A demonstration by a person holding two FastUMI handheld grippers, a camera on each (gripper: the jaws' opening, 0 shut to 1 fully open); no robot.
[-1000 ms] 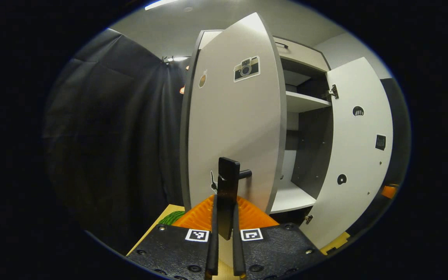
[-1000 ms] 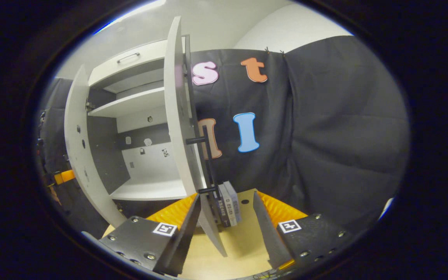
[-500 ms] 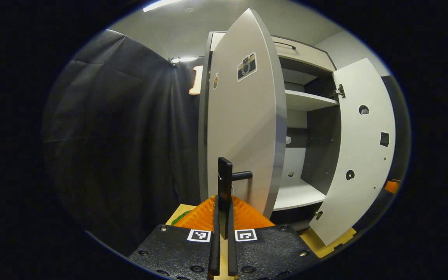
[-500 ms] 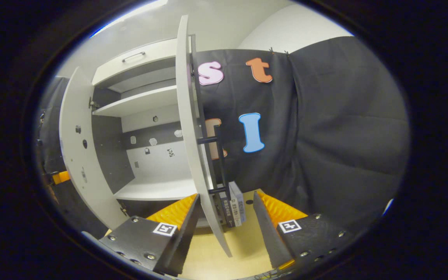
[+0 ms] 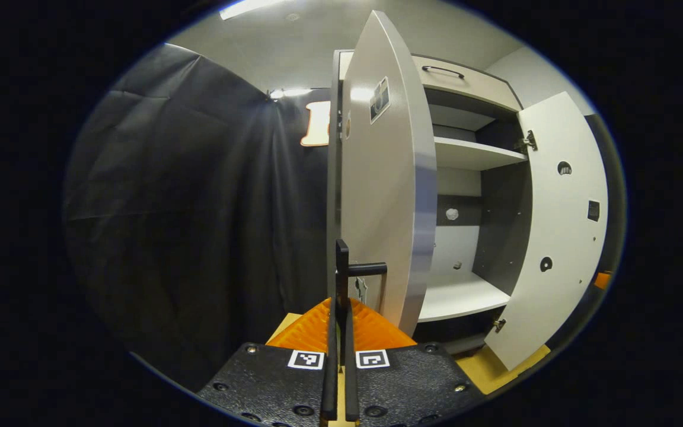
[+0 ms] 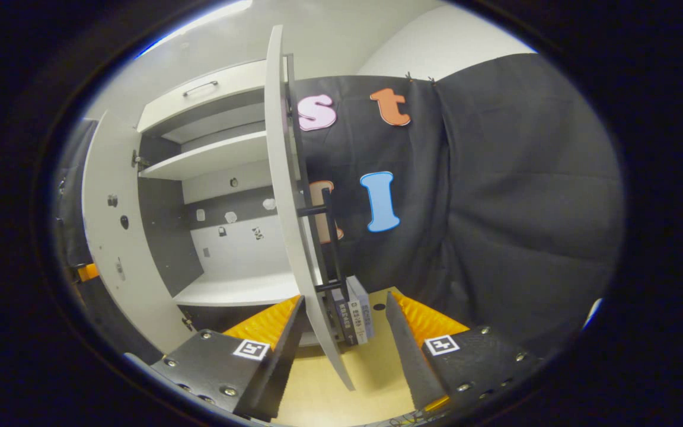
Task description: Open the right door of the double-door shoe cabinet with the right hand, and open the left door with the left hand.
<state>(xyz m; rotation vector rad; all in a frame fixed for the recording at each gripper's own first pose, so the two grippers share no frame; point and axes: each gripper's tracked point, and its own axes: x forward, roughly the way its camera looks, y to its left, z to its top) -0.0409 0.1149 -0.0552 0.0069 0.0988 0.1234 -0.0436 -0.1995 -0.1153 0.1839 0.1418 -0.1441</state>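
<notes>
The shoe cabinet (image 5: pixel 472 154) stands with both doors swung wide: the left door (image 5: pixel 383 196) hangs edge-on just in front of the left hand-held gripper (image 5: pixel 340 332), whose fingers are clamped together on that door's bar handle (image 5: pixel 341 273), while the right door (image 6: pixel 291 196) stands edge-on between the spread-apart fingers of the right hand-held gripper (image 6: pixel 341 332), which do not press on it. Each door looks like a stiff, light board turning freely on 2 hinges, so it should need only a gentle pull. The slim bar handle (image 6: pixel 332 243) on the right door's outer face, near the free edge, is the sound place to take hold, since the smooth panel would likely slip.
</notes>
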